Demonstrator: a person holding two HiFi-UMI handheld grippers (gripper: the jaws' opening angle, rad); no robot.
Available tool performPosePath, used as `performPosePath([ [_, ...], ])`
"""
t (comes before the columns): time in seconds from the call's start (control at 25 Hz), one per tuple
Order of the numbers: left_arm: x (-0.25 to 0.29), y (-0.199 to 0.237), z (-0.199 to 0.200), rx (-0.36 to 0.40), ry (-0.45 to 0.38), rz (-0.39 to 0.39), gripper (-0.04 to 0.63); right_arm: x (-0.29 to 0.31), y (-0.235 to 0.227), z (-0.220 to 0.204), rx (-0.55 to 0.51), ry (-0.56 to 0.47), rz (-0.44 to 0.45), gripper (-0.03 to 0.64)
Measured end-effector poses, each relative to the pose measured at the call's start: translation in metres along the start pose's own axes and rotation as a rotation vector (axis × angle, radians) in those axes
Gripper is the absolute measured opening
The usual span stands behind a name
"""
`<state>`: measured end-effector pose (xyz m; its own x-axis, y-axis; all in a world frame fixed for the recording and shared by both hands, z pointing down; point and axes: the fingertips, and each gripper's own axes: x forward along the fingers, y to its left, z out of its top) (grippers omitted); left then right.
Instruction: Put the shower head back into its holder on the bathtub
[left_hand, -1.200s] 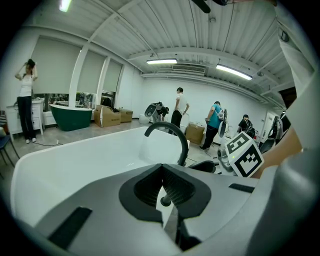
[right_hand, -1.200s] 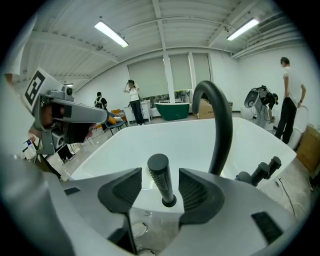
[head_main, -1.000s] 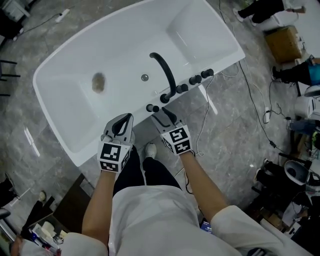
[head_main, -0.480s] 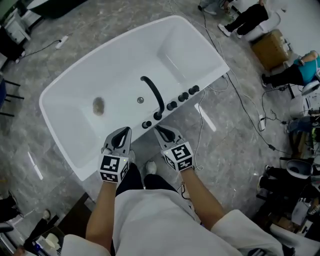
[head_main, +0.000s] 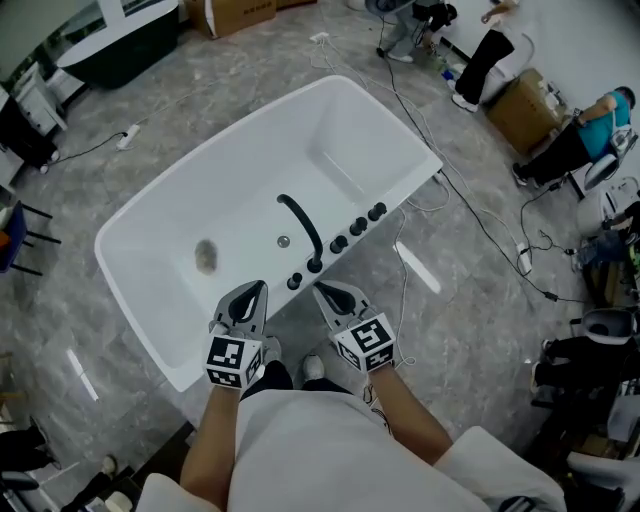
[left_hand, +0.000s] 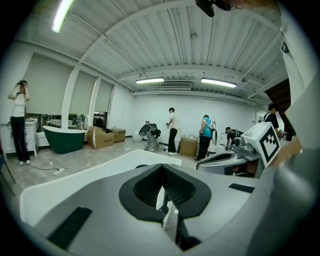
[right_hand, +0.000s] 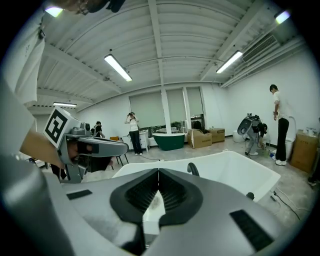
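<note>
The white bathtub carries a black curved spout and a row of black knobs on its near rim. Left of the spout's base sits a small black piece on the rim; it looks like the shower head in its holder, too small to be sure. My left gripper hangs shut and empty above the floor just in front of the rim. My right gripper is beside it; its jaws have just closed with nothing between them. The spout also shows in the right gripper view.
Cables trail over the grey stone floor right of the tub. Cardboard boxes and several people stand at the far right. A dark green tub is at the back of the room. My shoes are close to the tub's side.
Both grippers have lifted up and away from the tub rim. The right jaws went from open to shut, empty. The tub now looks smaller and farther below.
</note>
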<state>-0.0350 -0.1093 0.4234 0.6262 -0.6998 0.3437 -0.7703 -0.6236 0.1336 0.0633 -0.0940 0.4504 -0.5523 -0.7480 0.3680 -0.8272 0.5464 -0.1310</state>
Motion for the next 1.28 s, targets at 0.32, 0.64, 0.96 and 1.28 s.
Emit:
performPosePath([
  [0.32,-0.015,0.0,0.037,0.04,-0.055,-0.001,0.009,-0.027,-0.003,0.046,-0.009,-0.091,-0.022,0.018],
  [0.64,-0.02,0.008,0.088,0.056,-0.154,0.022,0.009,-0.04,-0.023,0.096,-0.005,-0.197,-0.061,0.018],
  [0.96,-0.024,0.014,0.124,0.091,-0.213,0.02,0.009,-0.049,-0.03,0.13,0.011,-0.264,-0.098,0.018],
  [1.28,-0.021,0.013,0.122,0.08,-0.213,0.014,0.009,-0.055,-0.037,0.128,0.012,-0.243,-0.125,0.018],
])
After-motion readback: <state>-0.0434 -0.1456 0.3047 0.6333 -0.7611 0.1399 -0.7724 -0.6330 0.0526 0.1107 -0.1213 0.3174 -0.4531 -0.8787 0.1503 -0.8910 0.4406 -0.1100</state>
